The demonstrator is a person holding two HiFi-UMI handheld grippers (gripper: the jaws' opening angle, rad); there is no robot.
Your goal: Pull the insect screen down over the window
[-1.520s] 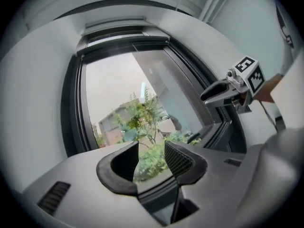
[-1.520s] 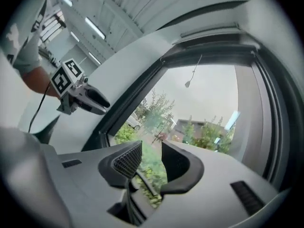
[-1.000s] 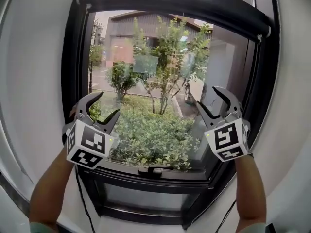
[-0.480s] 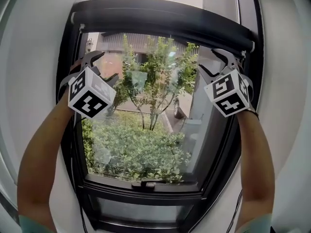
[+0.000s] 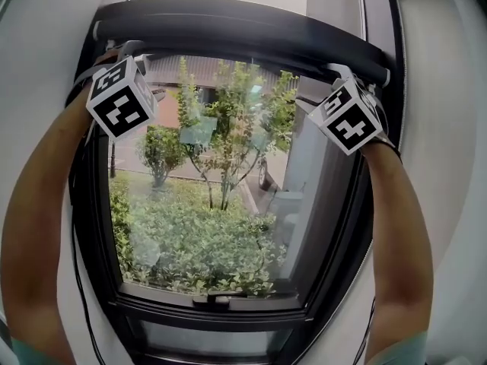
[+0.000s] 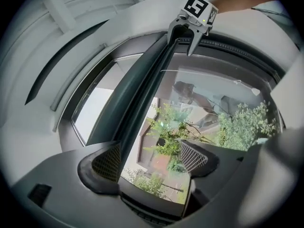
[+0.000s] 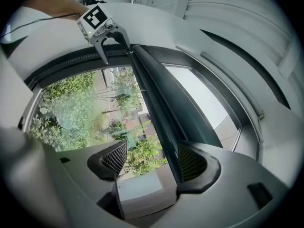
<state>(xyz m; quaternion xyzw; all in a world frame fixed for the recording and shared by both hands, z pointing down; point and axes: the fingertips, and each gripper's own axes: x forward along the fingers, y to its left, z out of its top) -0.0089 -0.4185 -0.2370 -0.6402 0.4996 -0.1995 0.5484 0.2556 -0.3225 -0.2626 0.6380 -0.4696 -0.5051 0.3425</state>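
The insect screen is rolled up in one dark bar along the top of the window, reaching from the upper left corner to the upper right. The left gripper is up at the bar's left end. Its jaws stand well apart and have just been opening. In the left gripper view the bar's lower edge runs in beside the left jaw, and only glass and greenery show in the rest of the gap, so nothing is clamped. The right gripper is at the bar's right end. Its jaws are also apart and have just been opening. In the right gripper view the bar runs in against the right jaw, with the gap towards the left jaw free.

There is one window, one rolled screen and two grippers, each with one marker cube. Two bare forearms reach up, one on each side of the window. One handle sits midway along the lower frame. Far beyond the glass stand a hedge, a slim tree and a building.
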